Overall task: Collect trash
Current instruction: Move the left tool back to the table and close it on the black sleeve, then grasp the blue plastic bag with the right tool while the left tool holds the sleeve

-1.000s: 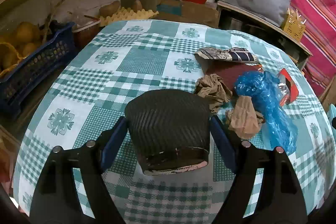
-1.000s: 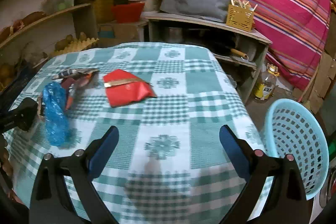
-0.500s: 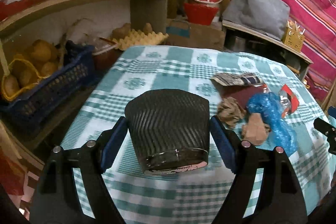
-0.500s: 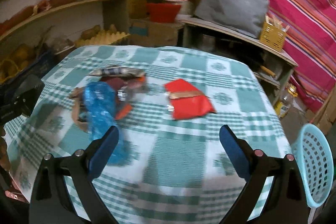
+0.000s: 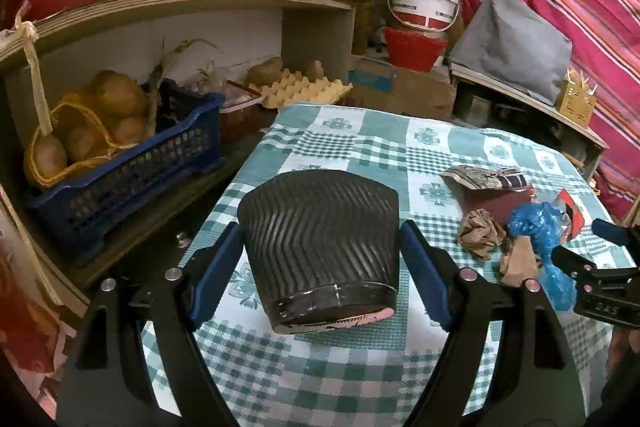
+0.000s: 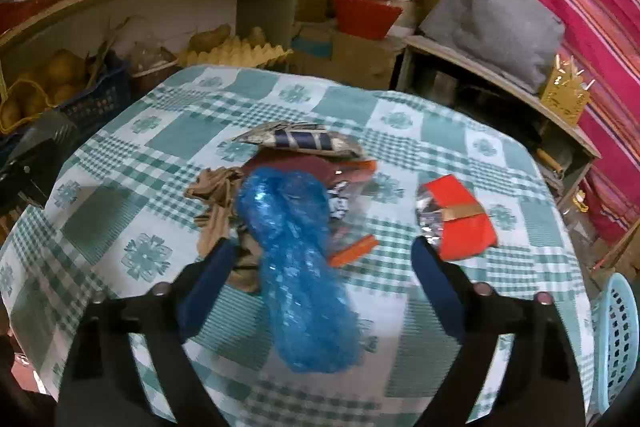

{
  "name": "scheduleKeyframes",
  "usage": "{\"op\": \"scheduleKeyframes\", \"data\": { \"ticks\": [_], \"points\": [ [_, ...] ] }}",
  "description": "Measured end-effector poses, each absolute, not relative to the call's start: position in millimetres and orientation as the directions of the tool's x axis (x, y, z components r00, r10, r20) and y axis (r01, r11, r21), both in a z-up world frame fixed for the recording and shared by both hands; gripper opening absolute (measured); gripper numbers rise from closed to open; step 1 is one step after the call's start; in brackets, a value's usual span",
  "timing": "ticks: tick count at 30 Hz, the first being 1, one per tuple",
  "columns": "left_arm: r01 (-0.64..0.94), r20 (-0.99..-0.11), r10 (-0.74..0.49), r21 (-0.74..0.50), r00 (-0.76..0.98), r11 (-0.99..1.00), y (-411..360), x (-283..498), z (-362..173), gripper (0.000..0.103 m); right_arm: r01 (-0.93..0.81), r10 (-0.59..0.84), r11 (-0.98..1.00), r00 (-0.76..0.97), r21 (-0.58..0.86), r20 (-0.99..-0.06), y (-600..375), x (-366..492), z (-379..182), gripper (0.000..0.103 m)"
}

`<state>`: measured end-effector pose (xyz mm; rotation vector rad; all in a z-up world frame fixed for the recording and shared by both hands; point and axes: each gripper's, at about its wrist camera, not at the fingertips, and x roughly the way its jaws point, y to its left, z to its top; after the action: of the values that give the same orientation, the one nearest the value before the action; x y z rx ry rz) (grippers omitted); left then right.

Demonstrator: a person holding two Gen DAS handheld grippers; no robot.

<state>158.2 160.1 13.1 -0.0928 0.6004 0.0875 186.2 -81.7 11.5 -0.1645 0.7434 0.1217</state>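
Left gripper [image 5: 320, 259]: fingers clamping a black ribbed pot [image 5: 320, 227] over the surface's [image 5: 360, 147] left edge. Right gripper [image 6: 320, 275]: fingers closing, gripping nothing, straddling a blue plastic bag [image 6: 296, 259] partly hiding crumpled brown paper [image 6: 216, 195] mid-surface.

We see two fisheye views, each looking forward and down along a handheld gripper. Our left wrist view sits close over the table's [image 5: 400, 155] left edge, facing the shelves [image 5: 200, 3]. Our right wrist view hovers nearer the blue plastic bag [image 6: 296, 267], facing the same back wall. Both share the checked tablecloth, the trash pile and the white bucket [image 5: 424, 5]
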Motion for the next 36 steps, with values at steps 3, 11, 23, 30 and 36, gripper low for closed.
{"op": "scheduleKeyframes", "data": {
  "ticks": [3,11,23,30,36],
  "points": [
    [-0.112,-0.569,0.059,-0.059,0.820,0.992,160,158,12,0.078,-0.179,0.057,0.978,0.721,-0.107,-0.691,-74,192,8,0.072],
    [-0.105,-0.566,0.051,-0.064,0.823,0.992,157,160,12,0.078,-0.231,0.111,0.971,0.679,-0.068,-0.726,-69,203,-2,0.035],
    [-0.088,-0.571,0.046,-0.047,0.819,0.995,144,166,11,0.078,-0.234,0.152,0.972,0.721,-0.031,-0.676,-99,186,21,0.019],
    [-0.066,-0.570,0.026,-0.049,0.821,0.997,134,164,11,0.078,-0.188,0.119,0.982,0.747,-0.036,-0.654,-142,174,38,0.019],
    [-0.040,-0.567,-0.003,-0.063,0.823,0.997,113,157,12,0.078,-0.143,0.083,0.989,0.745,-0.038,-0.662,-192,162,37,0.019]
  ]
}}
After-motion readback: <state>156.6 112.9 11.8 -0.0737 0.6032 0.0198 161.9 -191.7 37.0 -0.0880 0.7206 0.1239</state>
